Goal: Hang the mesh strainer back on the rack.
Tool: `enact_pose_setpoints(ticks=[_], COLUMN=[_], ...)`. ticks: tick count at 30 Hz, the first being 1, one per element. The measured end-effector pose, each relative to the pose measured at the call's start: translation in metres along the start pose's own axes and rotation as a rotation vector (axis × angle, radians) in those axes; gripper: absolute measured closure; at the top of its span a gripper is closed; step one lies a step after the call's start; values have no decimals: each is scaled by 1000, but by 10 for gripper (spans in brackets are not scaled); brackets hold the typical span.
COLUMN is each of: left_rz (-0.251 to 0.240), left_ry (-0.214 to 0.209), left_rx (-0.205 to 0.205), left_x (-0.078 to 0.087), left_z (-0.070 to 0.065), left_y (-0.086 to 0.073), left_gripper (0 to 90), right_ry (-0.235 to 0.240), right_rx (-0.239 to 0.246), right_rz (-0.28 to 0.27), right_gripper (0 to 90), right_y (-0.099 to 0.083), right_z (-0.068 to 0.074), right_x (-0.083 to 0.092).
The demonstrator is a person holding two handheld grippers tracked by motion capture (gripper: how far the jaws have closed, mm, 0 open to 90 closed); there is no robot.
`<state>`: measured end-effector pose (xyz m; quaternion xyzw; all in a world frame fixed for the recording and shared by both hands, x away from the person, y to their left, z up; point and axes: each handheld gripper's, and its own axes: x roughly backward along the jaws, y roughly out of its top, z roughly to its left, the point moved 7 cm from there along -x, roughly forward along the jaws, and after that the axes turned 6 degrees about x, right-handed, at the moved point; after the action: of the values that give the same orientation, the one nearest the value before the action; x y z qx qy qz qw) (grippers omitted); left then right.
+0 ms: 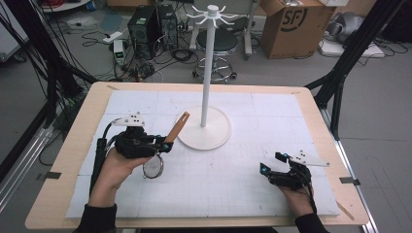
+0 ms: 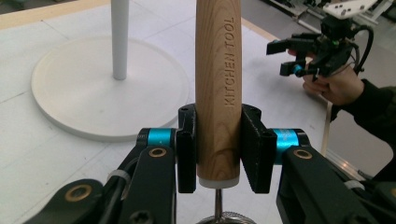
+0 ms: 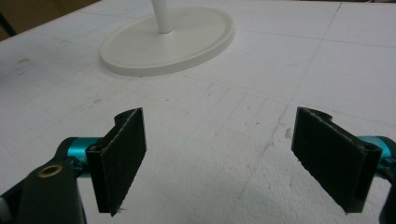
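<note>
"KITCHEN TOOL" lettering on the clamped wooden handle (image 2: 218,88), left gripper view alone

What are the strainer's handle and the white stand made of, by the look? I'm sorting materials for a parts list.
Handle: wood, unvarnished matte, shown by its grain and the lettering pressed into it.
Strainer ring below it: likely metal, thin, grey and shiny.
Stand: smooth uniform white, slightly glossy; painted metal or plastic, the look leaves it open.

White hook stand (image 1: 208,73) on table (image 1: 316,126)
</note>
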<state>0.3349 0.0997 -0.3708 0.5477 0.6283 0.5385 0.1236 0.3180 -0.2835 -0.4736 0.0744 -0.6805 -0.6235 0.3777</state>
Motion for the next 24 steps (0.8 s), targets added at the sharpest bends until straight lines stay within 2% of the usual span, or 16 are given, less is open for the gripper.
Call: enact_pose_setpoints(ticks=[6, 9, 13, 16, 24], left_rz=[-69, -109, -167, -190, -248], left_ry=[-46, -61, -106, -121, -123], left_rx=[69, 76, 89, 110, 109], left_x=[2, 3, 4, 3, 3], left_z=[1, 0, -7, -8, -15], left_y=[13, 23, 37, 45, 69], left_gripper=[699, 699, 699, 698, 699], right_ry=[2, 10, 15, 19, 44], right_rx=[2, -6, -7, -3, 7], right_rz=[-4, -6, -14, -10, -14], right_gripper=[171, 171, 171, 172, 171], right_y=[0, 1, 2, 1, 2], right_z=[-1, 1, 1, 2, 7], right_x=[0, 0, 0, 0, -1])
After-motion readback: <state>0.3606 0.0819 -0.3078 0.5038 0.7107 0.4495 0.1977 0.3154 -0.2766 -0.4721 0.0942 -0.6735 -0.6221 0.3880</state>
